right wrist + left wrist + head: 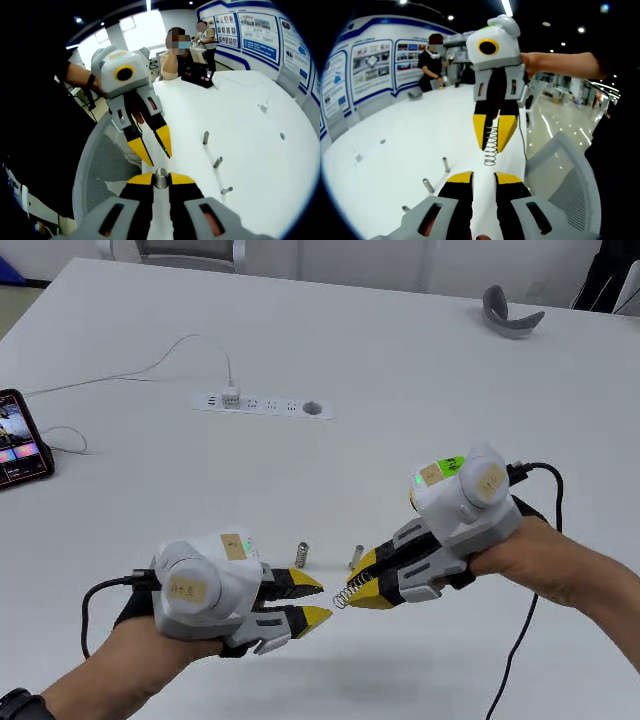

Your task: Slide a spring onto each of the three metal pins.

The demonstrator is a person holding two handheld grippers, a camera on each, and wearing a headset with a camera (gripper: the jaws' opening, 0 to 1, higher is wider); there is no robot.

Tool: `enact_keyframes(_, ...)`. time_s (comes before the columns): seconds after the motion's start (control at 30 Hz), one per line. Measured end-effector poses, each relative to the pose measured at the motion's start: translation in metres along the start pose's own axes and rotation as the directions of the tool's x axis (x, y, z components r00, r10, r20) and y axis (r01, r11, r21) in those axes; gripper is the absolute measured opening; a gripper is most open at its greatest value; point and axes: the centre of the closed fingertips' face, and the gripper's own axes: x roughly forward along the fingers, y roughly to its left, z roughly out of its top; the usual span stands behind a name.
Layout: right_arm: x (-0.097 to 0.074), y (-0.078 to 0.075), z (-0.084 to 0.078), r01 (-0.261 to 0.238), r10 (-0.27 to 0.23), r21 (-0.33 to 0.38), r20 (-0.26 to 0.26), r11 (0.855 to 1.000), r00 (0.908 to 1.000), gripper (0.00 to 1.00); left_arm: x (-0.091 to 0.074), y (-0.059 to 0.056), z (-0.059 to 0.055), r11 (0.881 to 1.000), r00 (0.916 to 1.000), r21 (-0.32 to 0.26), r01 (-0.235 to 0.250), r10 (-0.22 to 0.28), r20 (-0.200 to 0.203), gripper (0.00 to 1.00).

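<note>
My right gripper (362,582) is shut on a small metal spring (347,591), which sticks out from its yellow tips toward my left gripper (312,600). The left gripper stands open with nothing in it, tips a short way from the spring's free end. In the left gripper view the spring (491,145) hangs from the right gripper (494,131) just above my own open left gripper (483,177). Just beyond the tips, short metal pins stand on the white table: one (301,555) looks ribbed like a coil, another (356,557) is plain. Three pins (205,137) (218,161) (226,190) line up in the right gripper view.
A white power strip (262,405) with a plugged charger lies mid-table, its cable running left. A phone (20,438) lies at the left edge and a grey curved band (510,315) at the far right. A black cable (525,620) trails from the right gripper.
</note>
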Motion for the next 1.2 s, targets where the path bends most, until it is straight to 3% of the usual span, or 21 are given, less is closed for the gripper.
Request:
enact_keyframes(0.57,-0.004,-0.013,-0.03,0.078,-0.076,0.081,-0.031,0.994,0.9966,0.12,-0.016,0.017,-0.03,0.992,0.9954,-0.083,-0.093,0.091,-0.028,0.21)
enact_keyframes(1.2,-0.008,-0.047,-0.045,0.162,-0.155,0.106,-0.07,0.981,0.9854,0.12,-0.047,0.043,-0.055,0.962,0.9767,-0.171,-0.214,0.21,-0.044,0.27)
